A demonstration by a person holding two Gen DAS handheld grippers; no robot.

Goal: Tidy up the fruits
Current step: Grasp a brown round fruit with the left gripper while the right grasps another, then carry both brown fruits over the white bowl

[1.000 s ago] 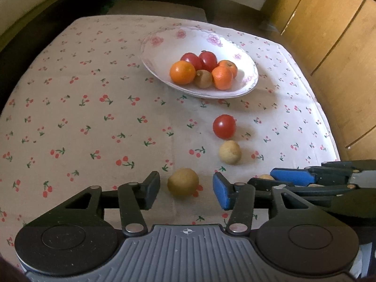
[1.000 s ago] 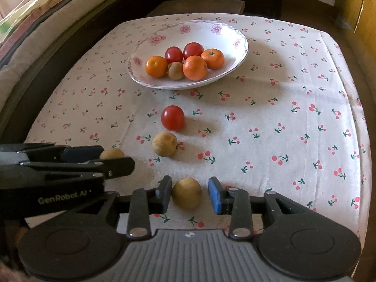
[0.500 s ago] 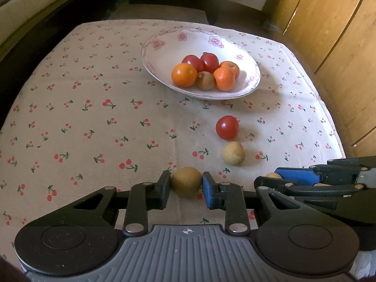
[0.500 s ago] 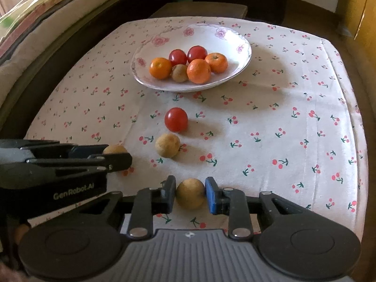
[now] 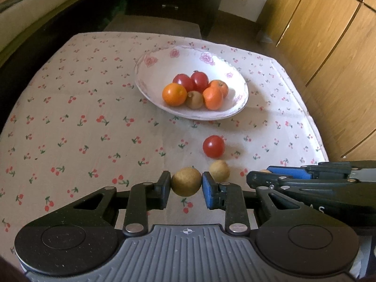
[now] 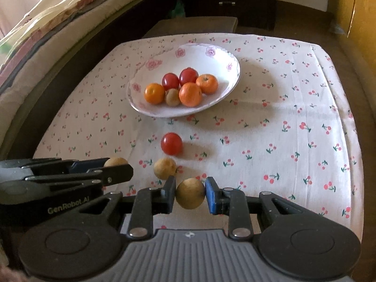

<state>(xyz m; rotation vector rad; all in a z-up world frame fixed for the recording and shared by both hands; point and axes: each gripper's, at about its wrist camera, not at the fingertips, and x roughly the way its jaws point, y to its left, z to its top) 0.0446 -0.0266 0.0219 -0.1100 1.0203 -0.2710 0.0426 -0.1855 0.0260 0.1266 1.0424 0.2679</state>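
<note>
1. Left wrist view — left gripper (image 5: 186,185) clamped on a brown fruit (image 5: 186,181), well short of the bowl (image 5: 164,68); a thin pinch on a round skin could let it roll out.
2. Right wrist view — right gripper (image 6: 190,193) clamped on its own fruit (image 6: 190,193), equally short of the bowl; the grippers sit close and could collide.

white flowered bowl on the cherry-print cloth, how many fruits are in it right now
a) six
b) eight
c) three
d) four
a: the white flowered bowl holds three oranges, two red tomatoes and one small brown fruit, six in all, seen alike in both wrist views.
</note>
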